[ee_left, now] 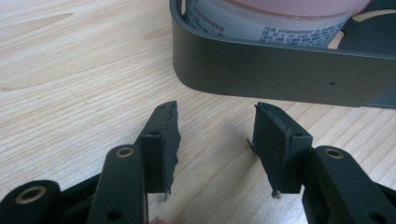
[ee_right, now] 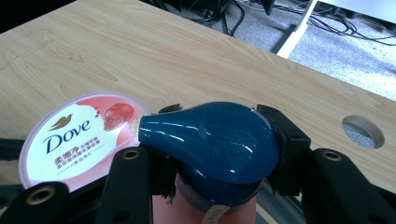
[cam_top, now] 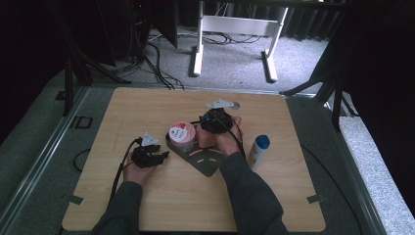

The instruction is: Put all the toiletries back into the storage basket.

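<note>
Right tool (ee_right: 219, 110) is clamped on the blue cap (ee_right: 210, 140) of a pink bottle (ee_right: 205, 213). Both pads are pressed against the cap's sides, and the bottle body hangs below the jaws. The bottle is held near the middle of the surface (cam_top: 147, 107), just beside the Dove tub (ee_right: 79, 135), on the side toward the right edge. Whether its base touches anything cannot be told.

Left tool (ee_left: 215, 112) is spread with nothing between the pads, resting low on the surface just short of the dark tray (ee_left: 261, 74) that carries the tub.

Handling, judged:
- The cap is glossy, rounded and tapered, so slip is likely and the bottle could swing or twist under the grip.
- It looks like a flip-top cap, so a hard squeeze may pop it open or pull it off.
- The body is probably light plastic with some give.
- A safer hold would be taken lower, on the neck or straight body, with the pads square to flat sides.
- The tub is likely light with a thin lid, so knocks are to be avoided.

A second blue-capped bottle (cam_top: 258, 152) is stood toward the right edge, untouched.
</note>
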Tool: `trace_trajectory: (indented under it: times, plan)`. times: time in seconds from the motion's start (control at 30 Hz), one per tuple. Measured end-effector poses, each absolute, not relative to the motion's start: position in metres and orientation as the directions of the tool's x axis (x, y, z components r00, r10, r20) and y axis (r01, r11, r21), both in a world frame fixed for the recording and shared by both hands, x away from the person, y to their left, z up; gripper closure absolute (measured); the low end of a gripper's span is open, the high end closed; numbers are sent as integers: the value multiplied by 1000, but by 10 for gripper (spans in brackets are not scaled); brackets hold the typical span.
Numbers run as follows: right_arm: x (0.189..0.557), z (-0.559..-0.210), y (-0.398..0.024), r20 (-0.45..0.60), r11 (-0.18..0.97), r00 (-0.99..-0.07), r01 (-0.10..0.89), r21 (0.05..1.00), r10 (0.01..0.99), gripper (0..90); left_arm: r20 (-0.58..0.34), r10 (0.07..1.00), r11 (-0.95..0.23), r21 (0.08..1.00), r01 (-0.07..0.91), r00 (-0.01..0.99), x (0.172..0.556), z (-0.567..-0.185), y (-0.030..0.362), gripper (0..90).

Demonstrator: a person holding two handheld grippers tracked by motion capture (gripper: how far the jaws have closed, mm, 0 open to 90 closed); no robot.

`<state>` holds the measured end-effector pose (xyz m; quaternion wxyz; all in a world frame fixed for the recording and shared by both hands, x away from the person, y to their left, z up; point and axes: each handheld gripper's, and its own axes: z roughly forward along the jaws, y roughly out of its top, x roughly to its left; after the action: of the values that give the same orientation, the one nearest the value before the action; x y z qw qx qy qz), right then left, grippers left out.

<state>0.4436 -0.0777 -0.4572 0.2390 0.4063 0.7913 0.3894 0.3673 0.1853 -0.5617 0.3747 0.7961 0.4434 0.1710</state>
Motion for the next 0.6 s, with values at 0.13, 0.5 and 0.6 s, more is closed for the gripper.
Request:
trace_trajectory:
  times: [0.13,0.5,0.6]
  plan:
    - [449,-457,-74,-69,373,-555,457,807,829,520,-62,834,-324,748,579,548,367,-562,186,507]
    - [457,-457,-63,-90,389,-555,451,803,827,519,-68,831,-323,748,580,552,367,-562,186,507]
    - [460,-457,-60,-96,391,-552,448,804,829,519,-71,831,-321,748,581,551,367,-562,186,507]
